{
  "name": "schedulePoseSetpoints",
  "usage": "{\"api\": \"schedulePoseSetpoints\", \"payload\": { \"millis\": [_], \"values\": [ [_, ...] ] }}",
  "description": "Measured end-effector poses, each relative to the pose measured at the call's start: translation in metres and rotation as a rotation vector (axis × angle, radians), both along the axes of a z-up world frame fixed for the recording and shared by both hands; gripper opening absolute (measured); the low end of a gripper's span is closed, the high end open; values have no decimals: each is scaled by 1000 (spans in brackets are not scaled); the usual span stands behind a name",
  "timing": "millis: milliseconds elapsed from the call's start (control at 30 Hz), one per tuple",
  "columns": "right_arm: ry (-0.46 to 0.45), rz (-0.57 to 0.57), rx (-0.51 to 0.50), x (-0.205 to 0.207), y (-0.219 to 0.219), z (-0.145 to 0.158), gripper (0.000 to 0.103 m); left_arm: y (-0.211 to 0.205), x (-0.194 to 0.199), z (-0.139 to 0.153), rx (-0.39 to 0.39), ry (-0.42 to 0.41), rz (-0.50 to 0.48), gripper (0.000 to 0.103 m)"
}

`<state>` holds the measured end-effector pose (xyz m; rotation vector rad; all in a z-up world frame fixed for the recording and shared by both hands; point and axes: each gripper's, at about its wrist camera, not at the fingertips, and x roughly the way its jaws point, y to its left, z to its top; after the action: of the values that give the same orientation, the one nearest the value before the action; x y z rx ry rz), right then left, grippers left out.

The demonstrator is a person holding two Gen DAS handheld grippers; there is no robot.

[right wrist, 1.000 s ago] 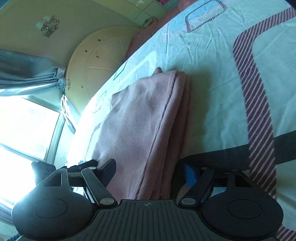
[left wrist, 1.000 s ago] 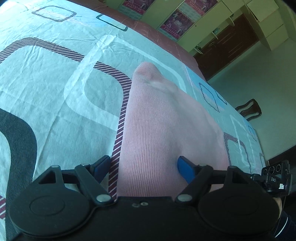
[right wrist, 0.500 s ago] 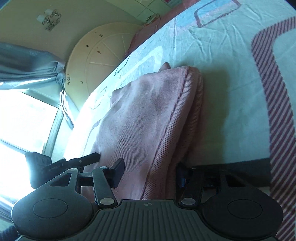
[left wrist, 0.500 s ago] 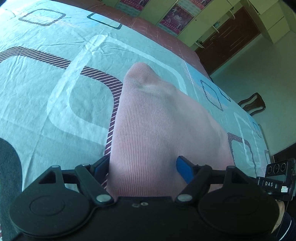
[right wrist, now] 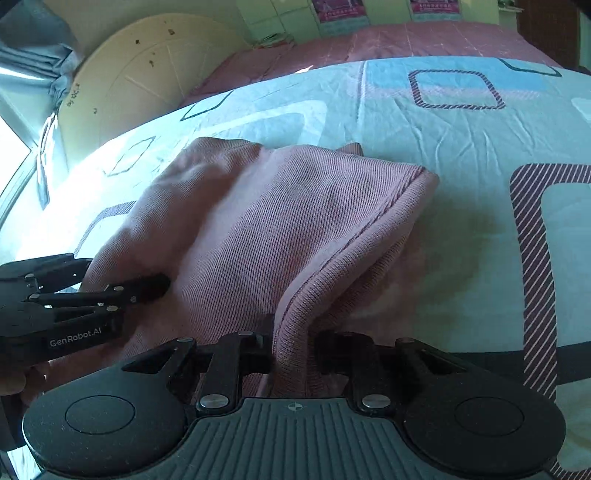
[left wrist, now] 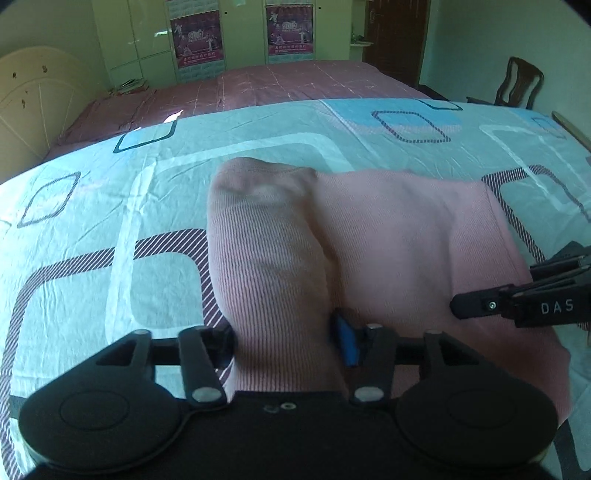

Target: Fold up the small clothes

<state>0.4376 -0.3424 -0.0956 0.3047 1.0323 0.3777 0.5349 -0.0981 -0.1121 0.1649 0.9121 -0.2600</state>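
A pink ribbed garment (left wrist: 388, 236) lies partly folded on the patterned bed sheet (left wrist: 110, 206). My left gripper (left wrist: 282, 343) is shut on a bunched fold of it, which rises between the fingers. My right gripper (right wrist: 293, 350) is shut on the garment's (right wrist: 277, 221) hemmed edge, lifted a little off the sheet. The right gripper shows at the right of the left wrist view (left wrist: 524, 299). The left gripper shows at the left of the right wrist view (right wrist: 74, 295). Both hold the near side of the cloth.
The light blue sheet (right wrist: 461, 129) with striped squares covers the bed. A mauve cover (left wrist: 258, 88) lies beyond it. A cream headboard (right wrist: 147, 74) is at the left, wardrobes with posters (left wrist: 240, 33) behind, a dark chair (left wrist: 517, 85) at the right.
Both grippers have closed tighter on the pink cloth and swung round with it, so the views now face the wardrobes. The gripped edges have lifted and come closer together.
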Motion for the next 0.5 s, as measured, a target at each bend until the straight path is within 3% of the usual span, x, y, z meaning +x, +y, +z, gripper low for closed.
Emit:
{"api": "schedulePoseSetpoints", "payload": {
  "millis": [67, 133, 167, 200, 267, 333, 500],
  "values": [
    [15, -31, 13, -1, -3, 1, 30, 16, 3, -6, -66, 15, 22, 76],
    [32, -64, 27, -2, -5, 0, 31, 39, 12, -16, -254, 106, 48, 72],
    [42, -80, 26, 0, -3, 1, 31, 49, 16, -20, -358, 144, 45, 52],
    [43, -88, 25, 0, -1, 2, 30, 55, 18, -22, -403, 159, 46, 44],
    [21, -89, -6, -1, 9, 7, 20, 54, 15, -15, -375, 126, -13, 35],
    [-21, -81, -67, -8, 21, 18, 19, 47, 6, -2, -306, 74, -79, 32],
    [-145, -44, -101, -23, 63, 64, 18, 66, -15, 28, -264, -26, -144, 31]
  ]
}}
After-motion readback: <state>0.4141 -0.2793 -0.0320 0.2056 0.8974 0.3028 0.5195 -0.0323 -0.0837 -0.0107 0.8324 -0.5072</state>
